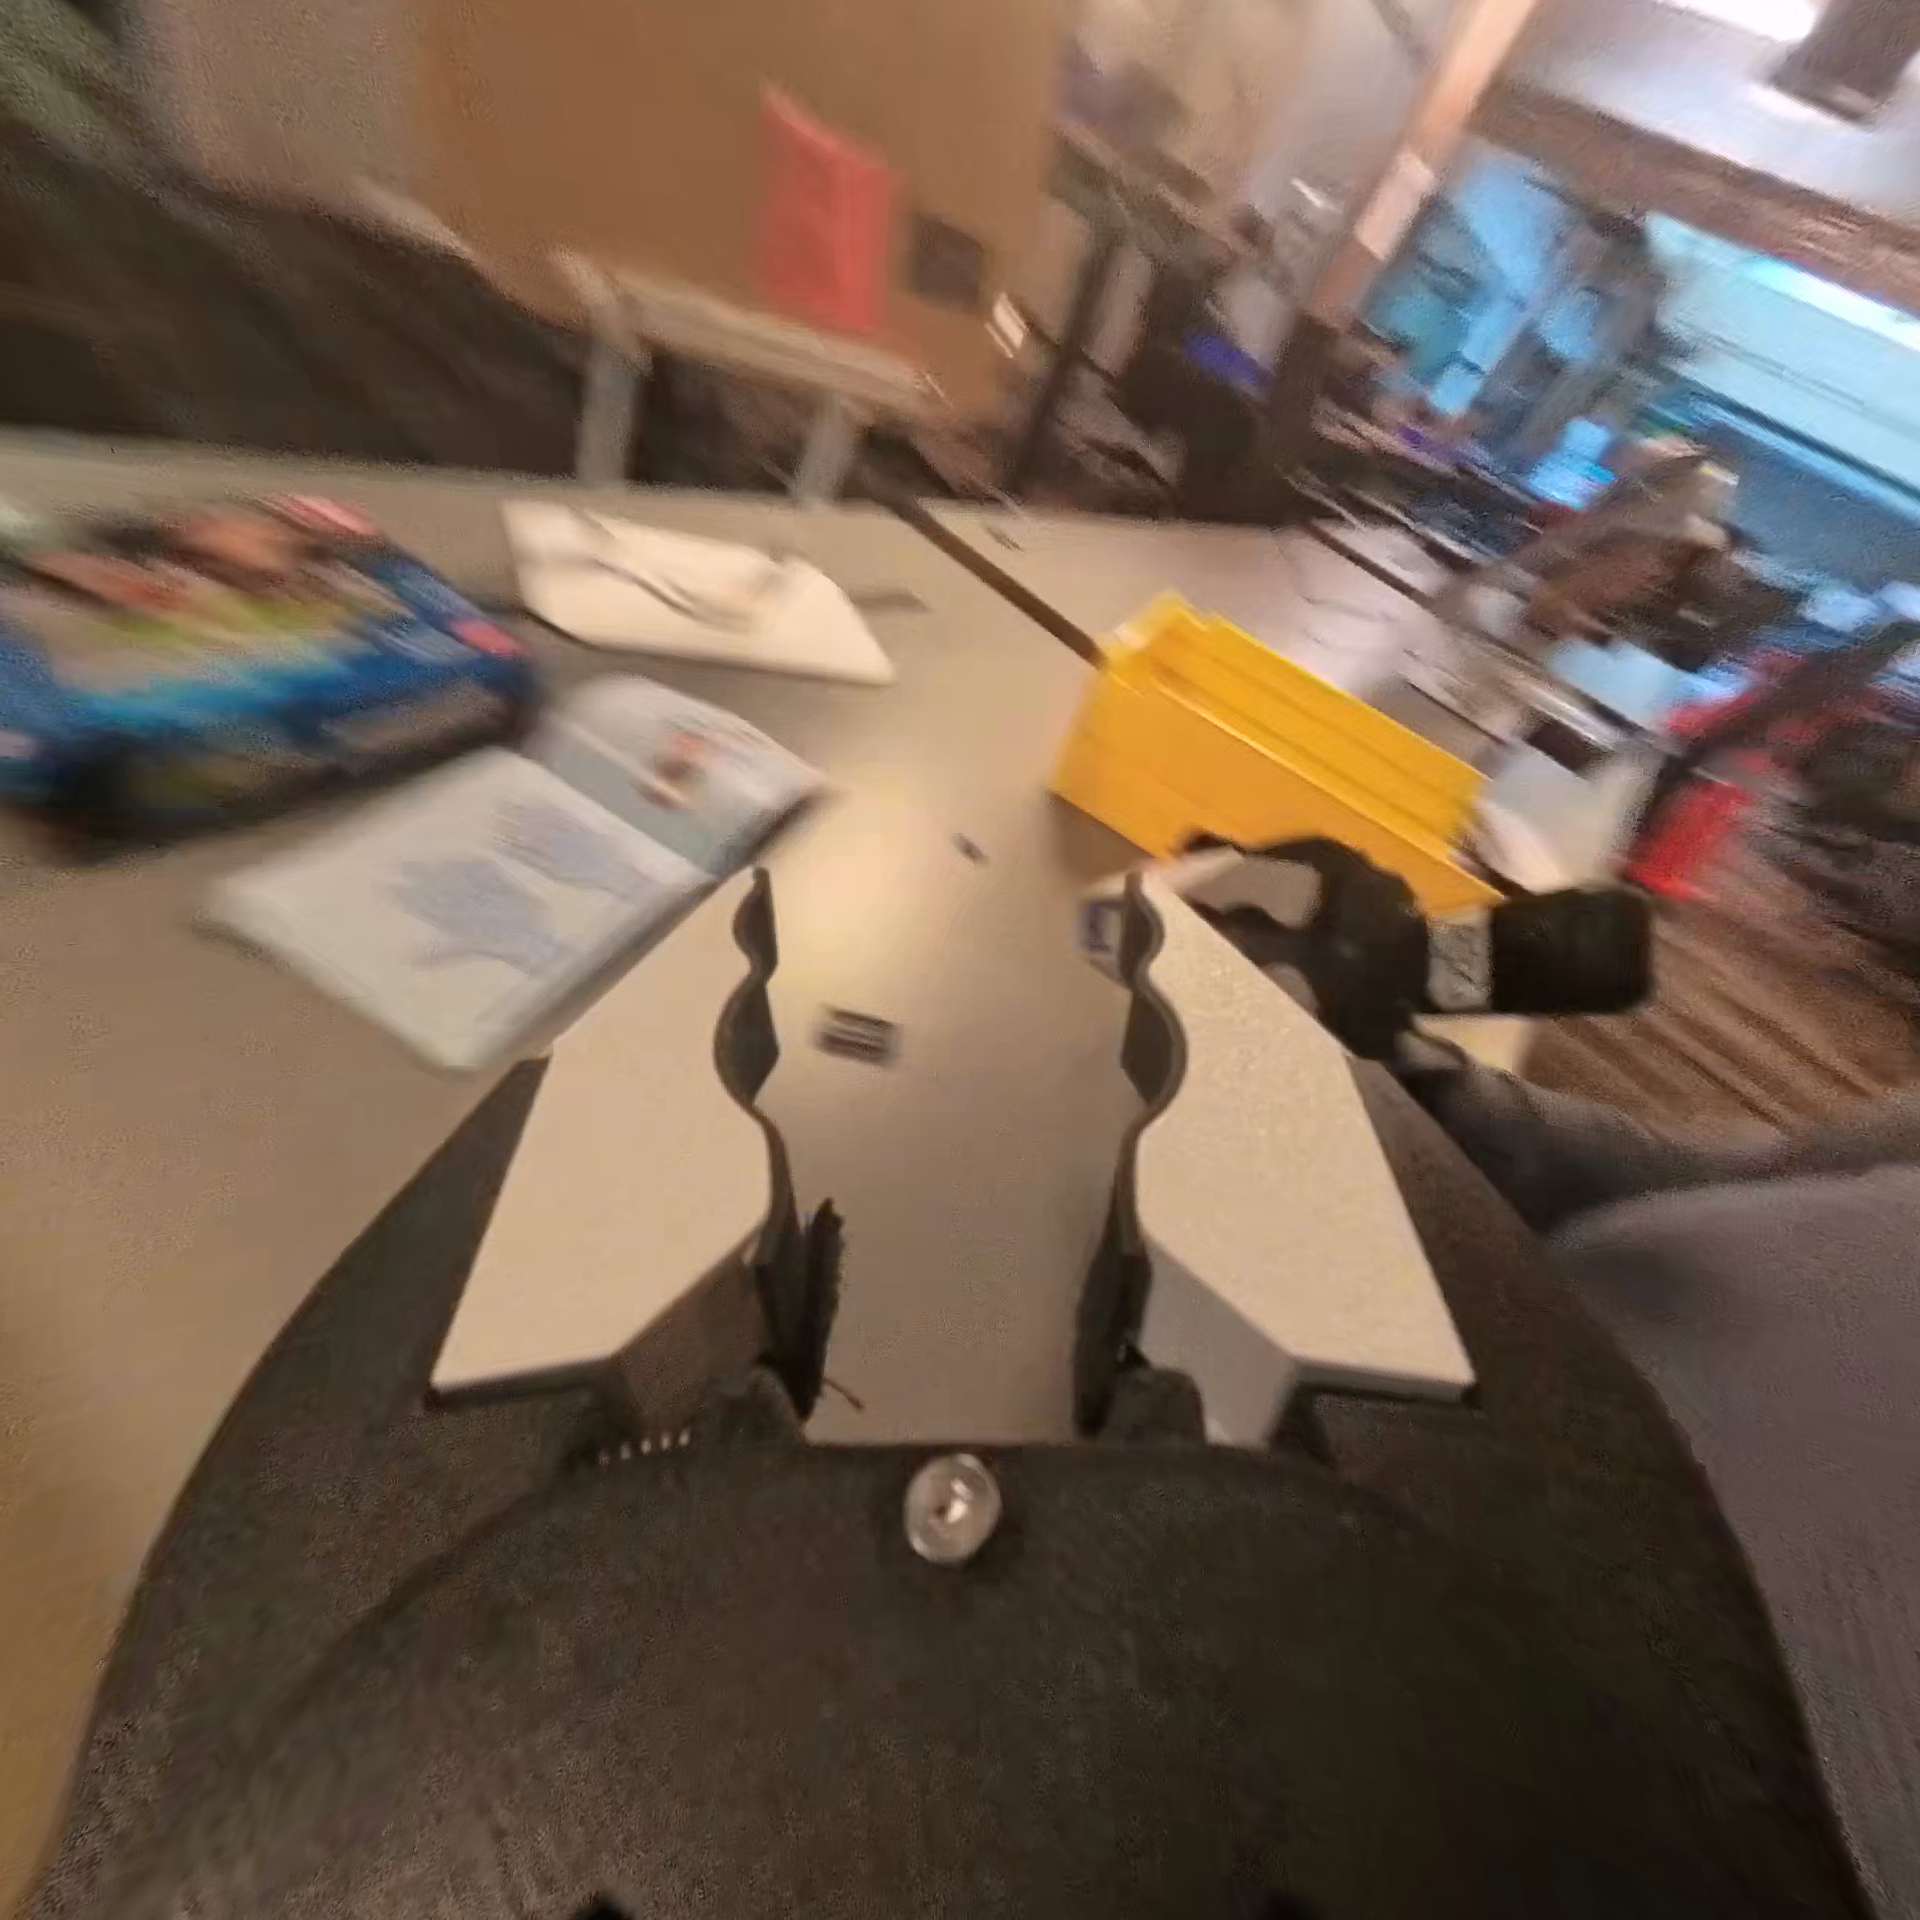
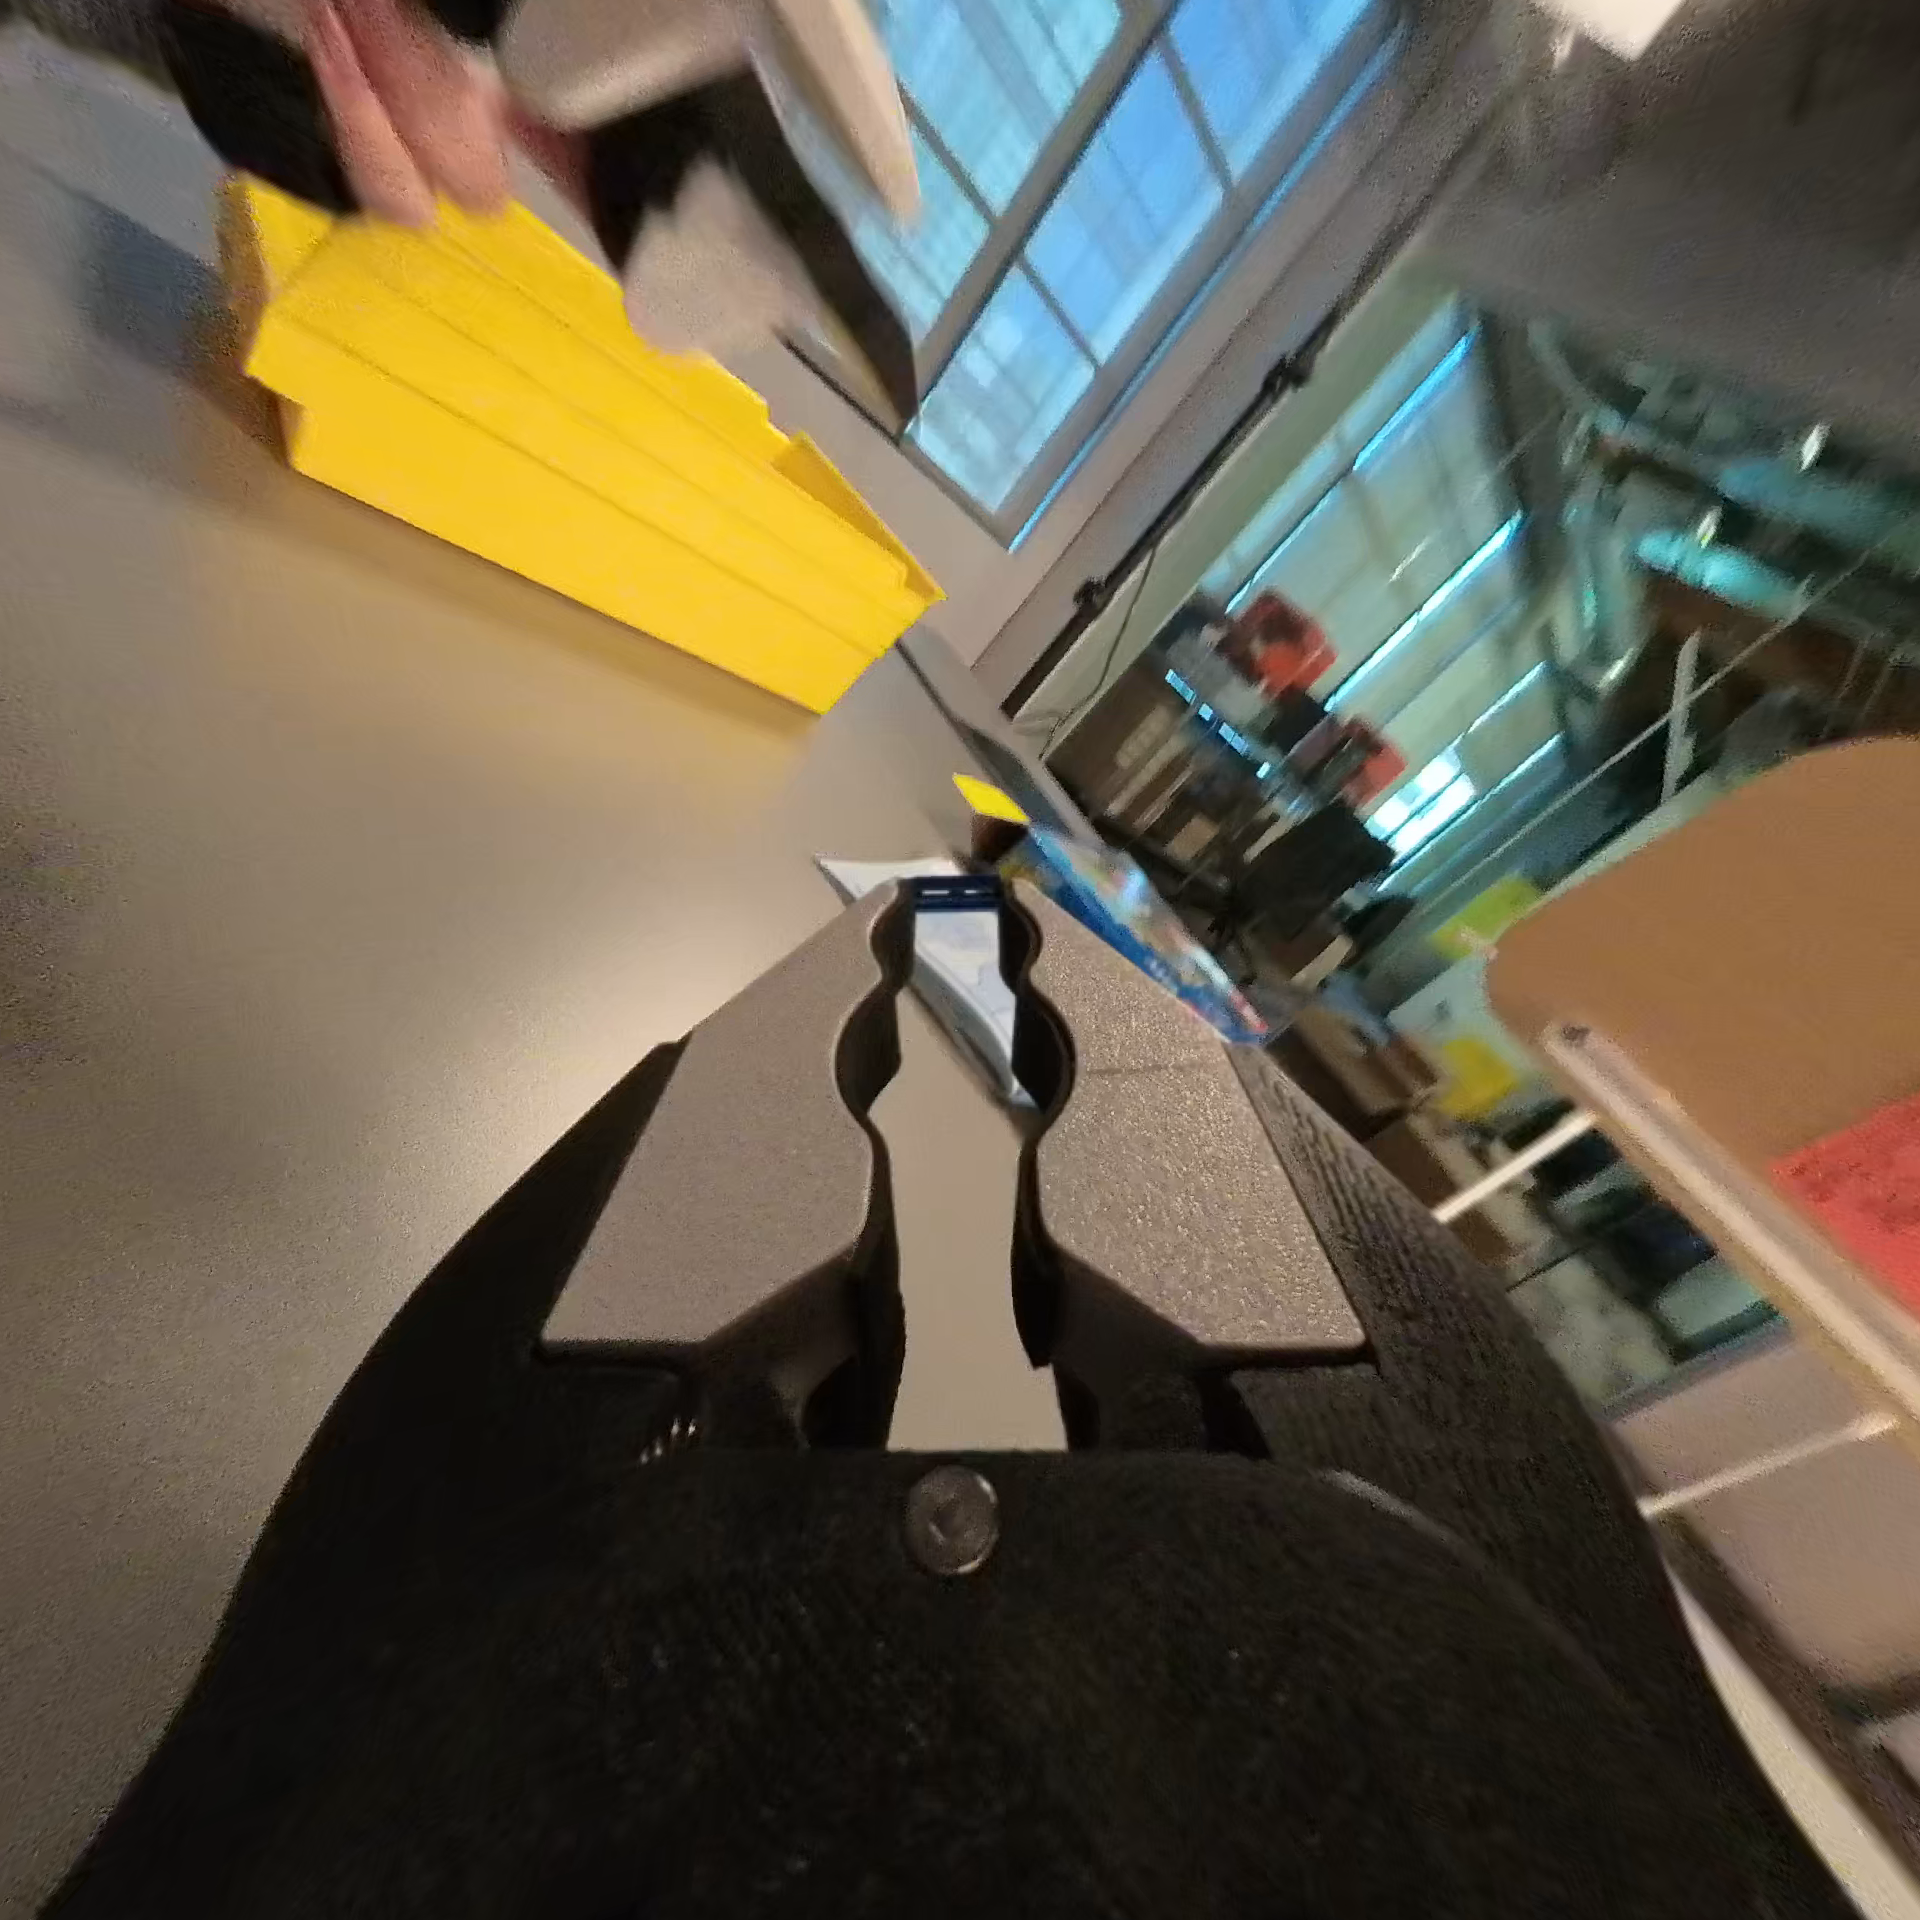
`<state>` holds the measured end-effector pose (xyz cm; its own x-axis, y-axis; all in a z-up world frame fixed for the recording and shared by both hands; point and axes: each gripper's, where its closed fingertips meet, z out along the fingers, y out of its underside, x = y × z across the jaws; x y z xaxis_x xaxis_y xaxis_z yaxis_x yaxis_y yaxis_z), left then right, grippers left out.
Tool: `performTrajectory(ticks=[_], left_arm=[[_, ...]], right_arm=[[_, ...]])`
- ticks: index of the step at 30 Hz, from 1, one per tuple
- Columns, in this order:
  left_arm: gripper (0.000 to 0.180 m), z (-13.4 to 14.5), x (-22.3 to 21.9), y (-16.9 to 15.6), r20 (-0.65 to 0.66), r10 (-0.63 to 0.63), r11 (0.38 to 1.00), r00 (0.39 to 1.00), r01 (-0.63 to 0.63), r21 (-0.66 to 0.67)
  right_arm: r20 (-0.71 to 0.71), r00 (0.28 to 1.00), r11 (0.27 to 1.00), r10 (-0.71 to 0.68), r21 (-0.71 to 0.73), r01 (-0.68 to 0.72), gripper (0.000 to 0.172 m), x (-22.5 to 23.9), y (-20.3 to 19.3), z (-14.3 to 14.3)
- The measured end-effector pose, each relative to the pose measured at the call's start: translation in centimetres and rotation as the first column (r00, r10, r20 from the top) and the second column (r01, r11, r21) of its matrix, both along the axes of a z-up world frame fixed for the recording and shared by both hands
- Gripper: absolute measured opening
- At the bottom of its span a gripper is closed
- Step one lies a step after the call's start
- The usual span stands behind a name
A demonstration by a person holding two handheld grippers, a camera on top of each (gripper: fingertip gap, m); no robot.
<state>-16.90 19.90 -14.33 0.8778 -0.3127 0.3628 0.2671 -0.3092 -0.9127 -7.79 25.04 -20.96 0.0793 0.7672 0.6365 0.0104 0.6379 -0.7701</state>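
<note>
My left gripper (image 1: 951, 888) is open wide over the grey table (image 1: 156, 1143), with nothing between its fingers but a small dark mark (image 1: 854, 1034) on the tabletop. An open booklet (image 1: 499, 883) lies just left of it and a yellow bin (image 1: 1247, 769) stands ahead to the right. My right gripper (image 2: 954, 891) is shut on a small dark blue piece (image 2: 956, 896) at its fingertips, low over the table (image 2: 364, 883). That piece also shows in the left wrist view (image 1: 1099, 928), beside my left gripper's right finger. The left wrist view is blurred.
A blue picture box (image 1: 239, 665) lies at the far left and a white sheet (image 1: 686, 603) beyond the booklet. In the right wrist view the yellow bin (image 2: 540, 416) is upper left, with a hand (image 2: 416, 135) above it. A grey sleeve (image 1: 1714, 1299) is at the right. The left gripper's tips are roughly 15 cm from the right gripper's.
</note>
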Motion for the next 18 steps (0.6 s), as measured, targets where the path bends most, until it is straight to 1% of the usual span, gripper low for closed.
performTrajectory(ticks=[1, 3, 5, 6, 7, 8, 10, 12, 14, 15, 17, 18], left_arm=[[0.065, -1.5, 2.2, 0.7, 0.043, -0.095, 0.994, 0.995, 0.097, -0.055], [0.065, -3.8, 6.0, 1.4, 0.152, -0.254, 0.954, 0.955, 0.273, -0.120], [0.063, -4.3, 8.7, 1.7, 0.304, -0.376, 0.903, 0.875, 0.420, -0.093], [0.061, -4.3, 9.4, 1.9, 0.372, -0.408, 0.883, 0.834, 0.464, -0.071], [0.057, -4.5, 9.8, 2.1, 0.417, -0.426, 0.869, 0.803, 0.491, -0.056], [0.054, -4.8, 10.1, 2.4, 0.439, -0.437, 0.860, 0.785, 0.507, -0.050], [0.045, -5.4, 10.6, 2.8, 0.435, -0.445, 0.854, 0.783, 0.517, -0.056], [0.035, -5.8, 10.9, 3.1, 0.408, -0.446, 0.855, 0.796, 0.514, -0.069], [0.030, -6.1, 11.1, 3.3, 0.394, -0.449, 0.849, 0.802, 0.520, -0.090], [0.027, -6.0, 11.2, 3.2, 0.397, -0.457, 0.843, 0.796, 0.530, -0.092], [0.007, -5.6, 11.6, 2.8, 0.410, -0.489, 0.821, 0.770, 0.565, -0.082], [0.007, -5.7, 11.7, 2.7, 0.399, -0.493, 0.818, 0.773, 0.568, -0.089]], right_arm=[[-0.017, 1.000, 0.999, 0.007, 0.040, -0.007, 0.014, 0.0, -0.5, 0.3], [-0.061, 0.998, 0.993, 0.012, 0.118, -0.005, 0.014, 0.2, -1.2, 0.9], [-0.112, 0.993, 0.987, 0.035, 0.157, -0.017, 0.014, 0.6, -1.8, 1.7], [-0.115, 0.992, 0.987, 0.050, 0.156, -0.032, 0.014, 0.7, -2.1, 1.9], [-0.109, 0.992, 0.987, 0.058, 0.156, -0.041, 0.014, 0.7, -2.3, 1.8], [-0.102, 0.993, 0.985, 0.063, 0.164, -0.045, 0.014, 0.7, -2.4, 1.7], [-0.090, 0.993, 0.982, 0.075, 0.180, -0.057, 0.013, 0.6, -2.8, 1.6], [-0.084, 0.992, 0.980, 0.091, 0.186, -0.074, 0.014, 0.5, -3.2, 1.5], [-0.079, 0.993, 0.978, 0.091, 0.195, -0.074, 0.014, 0.4, -3.4, 1.4], [-0.074, 0.993, 0.977, 0.088, 0.198, -0.072, 0.014, 0.4, -3.4, 1.3], [-0.065, 0.994, 0.978, 0.088, 0.196, -0.074, 0.014, 0.4, -3.3, 1.1], [-0.064, 0.994, 0.977, 0.092, 0.196, -0.078, 0.014, 0.3, -3.4, 1.1]])
